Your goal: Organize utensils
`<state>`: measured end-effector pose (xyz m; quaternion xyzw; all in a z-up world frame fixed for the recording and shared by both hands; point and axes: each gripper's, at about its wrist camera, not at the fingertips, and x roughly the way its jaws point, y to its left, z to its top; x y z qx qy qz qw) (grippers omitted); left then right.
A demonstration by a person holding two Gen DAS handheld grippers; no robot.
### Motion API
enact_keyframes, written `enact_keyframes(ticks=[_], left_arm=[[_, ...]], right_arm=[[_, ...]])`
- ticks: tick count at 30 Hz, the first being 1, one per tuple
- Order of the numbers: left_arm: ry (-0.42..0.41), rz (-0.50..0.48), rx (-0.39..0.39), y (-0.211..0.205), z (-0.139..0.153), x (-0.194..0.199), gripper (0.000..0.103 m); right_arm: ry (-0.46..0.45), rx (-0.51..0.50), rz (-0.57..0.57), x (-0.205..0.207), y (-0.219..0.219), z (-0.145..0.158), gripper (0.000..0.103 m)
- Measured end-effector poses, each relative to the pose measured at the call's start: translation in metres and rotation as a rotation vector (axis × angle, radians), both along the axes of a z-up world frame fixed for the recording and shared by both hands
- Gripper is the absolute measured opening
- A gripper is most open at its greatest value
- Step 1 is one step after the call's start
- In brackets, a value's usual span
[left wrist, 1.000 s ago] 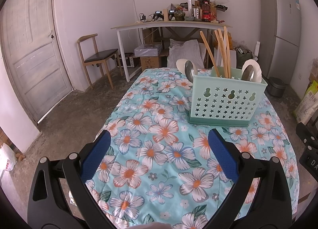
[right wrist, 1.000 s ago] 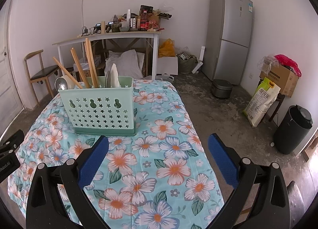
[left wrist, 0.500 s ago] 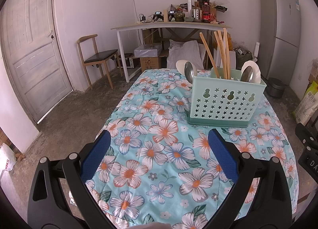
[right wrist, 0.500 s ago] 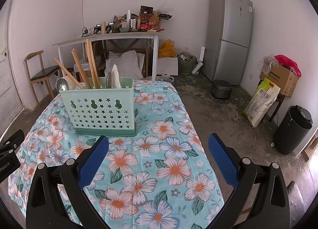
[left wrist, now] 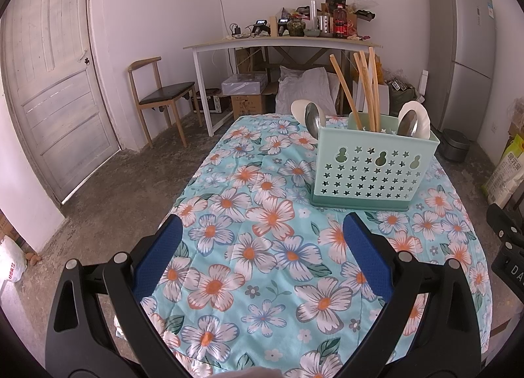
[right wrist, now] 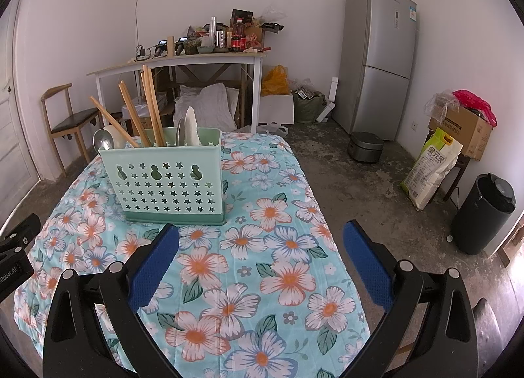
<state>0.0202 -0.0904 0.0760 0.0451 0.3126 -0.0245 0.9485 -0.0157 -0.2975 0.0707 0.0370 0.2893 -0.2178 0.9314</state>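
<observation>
We see a table (left wrist: 229,279) under a floral cloth, and on it a green caddy (left wrist: 370,168) (star-punched) standing upright. It holds chopsticks (left wrist: 363,89) in the middle and spoons (left wrist: 312,121) at either end. Both our left gripper (left wrist: 262,260) and right gripper (right wrist: 262,263) hover spread wide, holding nothing.

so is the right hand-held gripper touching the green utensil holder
Apart. In the right wrist view, flowered cloth shows between the right hand-held gripper and the green utensil holder.
</observation>
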Motion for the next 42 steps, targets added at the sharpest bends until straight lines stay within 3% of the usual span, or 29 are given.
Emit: enact_keyframes(ticks=[42], left_arm=[[-0.001, 0.0, -0.002, -0.0003, -0.0002, -0.0006, 0.095]], right_arm=[[0.0, 0.004, 0.002, 0.0008, 0.0011, -0.0007, 0.097]])
